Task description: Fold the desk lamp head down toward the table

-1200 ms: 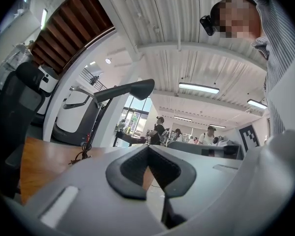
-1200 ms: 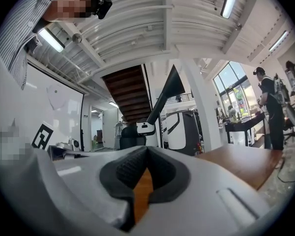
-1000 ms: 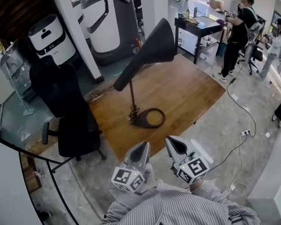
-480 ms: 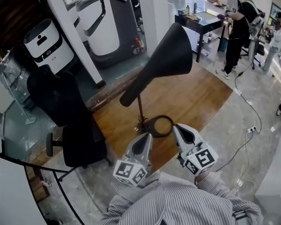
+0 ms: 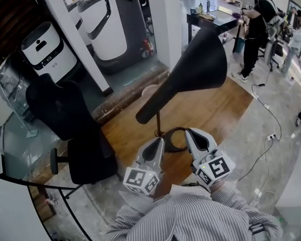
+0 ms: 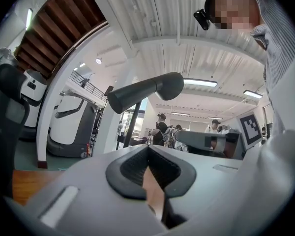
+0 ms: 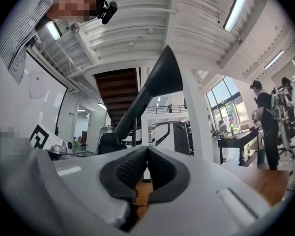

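Observation:
A black desk lamp stands on the wooden table (image 5: 210, 109). Its cone-shaped head (image 5: 190, 77) is raised high and tilts up to the right on a thin stem (image 5: 158, 122) above a ring base (image 5: 176, 140). My left gripper (image 5: 156, 142) and right gripper (image 5: 191, 134) hover side by side at the table's near edge, just short of the base, both shut and empty. In the left gripper view the lamp head (image 6: 147, 92) juts out above the shut jaws. The lamp head (image 7: 150, 95) rises over the shut jaws in the right gripper view.
A black office chair (image 5: 70, 119) stands left of the table. Behind it are white machines (image 5: 113, 21) and a white pillar (image 5: 165, 19). A person (image 5: 256, 26) stands by a dark desk (image 5: 210, 21) at the back right. A cable (image 5: 263, 129) trails on the floor.
Both grippers have moved forward toward the lamp, from short of the table to over its near edge by the base. The lamp looms larger and nearer. Both stay shut.

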